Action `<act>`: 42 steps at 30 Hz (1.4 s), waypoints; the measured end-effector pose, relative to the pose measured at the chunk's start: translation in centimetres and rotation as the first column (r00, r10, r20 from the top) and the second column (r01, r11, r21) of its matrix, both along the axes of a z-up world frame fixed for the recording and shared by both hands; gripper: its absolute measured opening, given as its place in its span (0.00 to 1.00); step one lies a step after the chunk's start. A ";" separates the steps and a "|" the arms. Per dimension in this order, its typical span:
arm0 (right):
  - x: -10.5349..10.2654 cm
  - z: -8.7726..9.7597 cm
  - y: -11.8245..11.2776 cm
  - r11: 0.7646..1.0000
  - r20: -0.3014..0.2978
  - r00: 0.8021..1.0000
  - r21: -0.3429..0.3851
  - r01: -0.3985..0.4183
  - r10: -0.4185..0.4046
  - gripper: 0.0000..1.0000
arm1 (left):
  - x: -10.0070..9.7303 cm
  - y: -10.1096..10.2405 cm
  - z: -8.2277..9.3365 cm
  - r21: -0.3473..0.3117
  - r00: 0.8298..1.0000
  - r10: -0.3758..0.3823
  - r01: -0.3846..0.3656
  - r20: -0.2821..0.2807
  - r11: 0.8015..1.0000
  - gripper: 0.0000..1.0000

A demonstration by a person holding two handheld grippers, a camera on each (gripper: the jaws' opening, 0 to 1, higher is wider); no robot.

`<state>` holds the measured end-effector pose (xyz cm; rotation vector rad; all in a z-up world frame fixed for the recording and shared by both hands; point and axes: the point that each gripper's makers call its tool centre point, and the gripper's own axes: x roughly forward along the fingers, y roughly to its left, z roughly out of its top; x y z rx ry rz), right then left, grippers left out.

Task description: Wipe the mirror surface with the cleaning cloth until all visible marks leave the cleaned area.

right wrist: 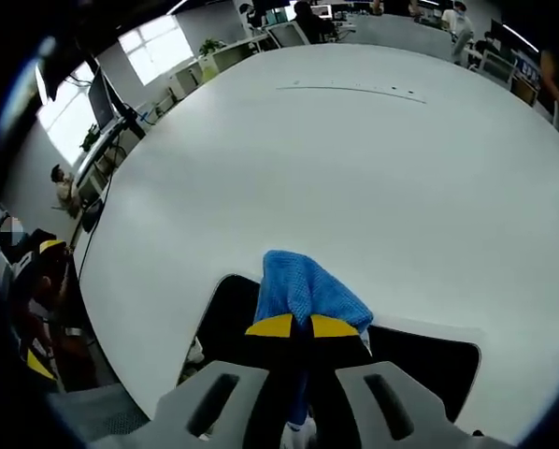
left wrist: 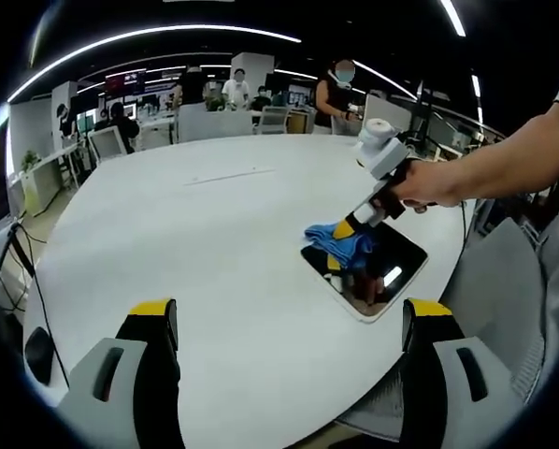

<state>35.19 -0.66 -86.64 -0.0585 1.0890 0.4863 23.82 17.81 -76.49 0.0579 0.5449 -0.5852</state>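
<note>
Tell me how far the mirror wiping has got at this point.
Done: the right claw is shut on the blue cloth and has it pressed on the mirror. In hand: wiping at the mirror's one end. Left: the uncovered glass; whether marks remain cannot be judged. The left claw hangs open above the table.

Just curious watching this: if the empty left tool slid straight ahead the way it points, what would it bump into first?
Probably nothing soon. The left tool is open, and ahead of it lies bare white table. The mirror and blue cloth sit off to its right, though depth is hard to judge.
</note>
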 end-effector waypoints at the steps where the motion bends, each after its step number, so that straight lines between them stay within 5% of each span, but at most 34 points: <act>1: 0.0 0.0 0.0 1.000 0.000 1.000 0.001 0.002 -0.002 0.00 | -0.1 0.0 0.0 0.000 1.000 0.002 -0.002 0.000 1.000 0.99; 21: -0.4 -0.1 -0.1 1.000 0.004 1.000 0.010 0.028 -0.028 0.00 | -0.1 0.5 0.0 -0.011 1.000 0.029 -0.028 0.008 1.000 0.99; 42: -4.2 0.0 0.4 1.000 -0.008 1.000 0.021 0.013 -0.012 0.00 | -0.5 0.4 0.6 -0.002 1.000 0.015 -0.015 0.024 1.000 0.99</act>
